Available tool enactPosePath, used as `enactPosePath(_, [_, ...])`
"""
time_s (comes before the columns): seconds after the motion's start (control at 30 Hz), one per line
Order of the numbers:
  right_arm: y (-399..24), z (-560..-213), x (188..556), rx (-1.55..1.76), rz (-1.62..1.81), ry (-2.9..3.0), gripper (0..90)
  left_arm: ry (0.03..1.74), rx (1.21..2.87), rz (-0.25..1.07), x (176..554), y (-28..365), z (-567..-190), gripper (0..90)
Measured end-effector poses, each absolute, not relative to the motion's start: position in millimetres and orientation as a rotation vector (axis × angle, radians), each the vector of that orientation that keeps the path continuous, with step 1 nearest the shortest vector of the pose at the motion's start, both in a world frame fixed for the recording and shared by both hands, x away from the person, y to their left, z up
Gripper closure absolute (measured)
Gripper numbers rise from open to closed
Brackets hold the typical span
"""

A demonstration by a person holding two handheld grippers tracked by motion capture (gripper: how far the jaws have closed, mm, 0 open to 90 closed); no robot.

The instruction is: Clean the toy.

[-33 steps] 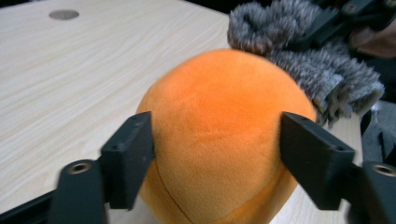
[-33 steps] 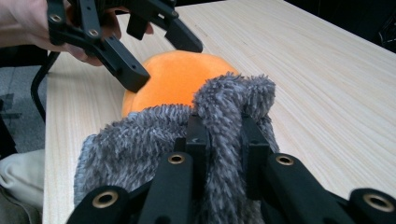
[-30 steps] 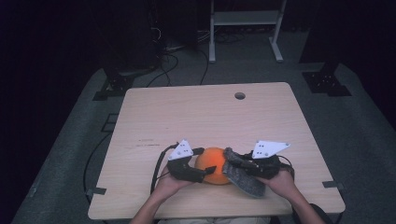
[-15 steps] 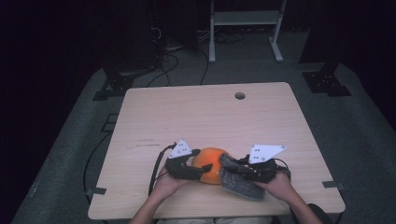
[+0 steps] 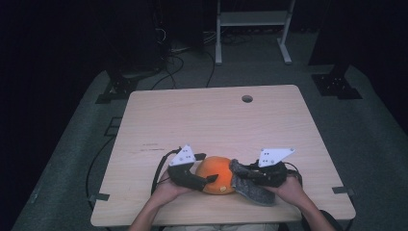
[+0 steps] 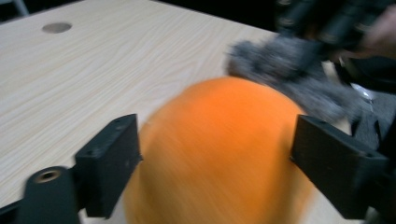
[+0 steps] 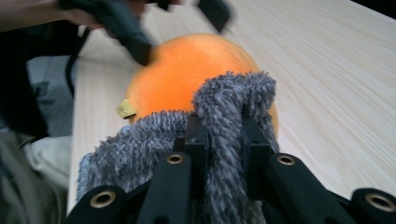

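Jaws of the left hand-held gripper have just been opening and now stand wide apart on either side of the orange ball-like object, apparently no longer pressing it. It sits on the table near the front edge, between both hands. Judgement: grip on it released or being reset. Right hand-held gripper is clamped tight on a fold of grey fuzzy cloth, held against the orange object's right side. Both forearms come in low, grippers angled inward toward each other.
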State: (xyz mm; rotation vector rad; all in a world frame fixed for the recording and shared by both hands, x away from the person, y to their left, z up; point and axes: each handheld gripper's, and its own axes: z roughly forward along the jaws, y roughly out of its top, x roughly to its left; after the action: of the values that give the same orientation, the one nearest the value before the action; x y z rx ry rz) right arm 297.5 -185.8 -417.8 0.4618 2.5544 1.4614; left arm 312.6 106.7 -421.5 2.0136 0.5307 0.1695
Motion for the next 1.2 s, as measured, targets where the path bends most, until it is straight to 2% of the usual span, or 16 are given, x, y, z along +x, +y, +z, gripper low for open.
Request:
enactPosePath(0.07, [-184,-417,297,0.451,1.452,2.555,76.3,0.597,2.029,0.074,322,103,-432,9.6])
enactPosePath(0.1, [-184,-417,298,0.458,1.45,2.554,76.4,0.617,2.02,0.057,323,104,-435,11.8])
enactPosePath(0.13, [-184,-416,299,0.472,1.459,2.546,76.4,0.606,2.023,0.095,322,104,-436,19.4])
enactPosePath(0.2, [-184,-412,301,0.483,1.536,2.53,76.4,0.584,2.046,0.253,315,102,-431,30.7])
enactPosePath(0.27, [-177,-409,298,0.449,1.581,2.522,76.4,0.601,2.047,0.383,310,99,-428,34.3])
enactPosePath(0.3, [-173,-410,298,0.426,1.576,2.533,76.3,0.601,2.045,0.416,309,99,-428,34.3])
enactPosePath(0.4, [-168,-417,303,0.439,1.533,2.546,76.2,0.62,2.019,0.385,309,101,-431,33.5])
enactPosePath(0.57, [-189,-426,321,0.658,1.432,2.498,76.1,0.567,2.028,0.358,300,101,-433,31.4])
enactPosePath(0.7, [-189,-423,312,0.617,1.507,2.488,76.1,0.529,2.052,0.388,292,97,-433,28.7])
enactPosePath(0.87, [-180,-422,306,0.543,1.514,2.504,75.9,0.531,2.005,0.245,300,109,-431,17.8])
enactPosePath(0.93, [-185,-425,311,0.604,1.475,2.498,75.9,0.573,2.007,0.251,302,110,-432,19.4])
enactPosePath(1.07, [-182,-420,305,0.585,1.546,2.494,76.1,0.622,2.002,0.397,298,99,-436,29.0])
enactPosePath(1.2, [-165,-415,295,0.46,1.514,2.509,76.0,0.604,2.005,0.4,295,92,-434,26.5])
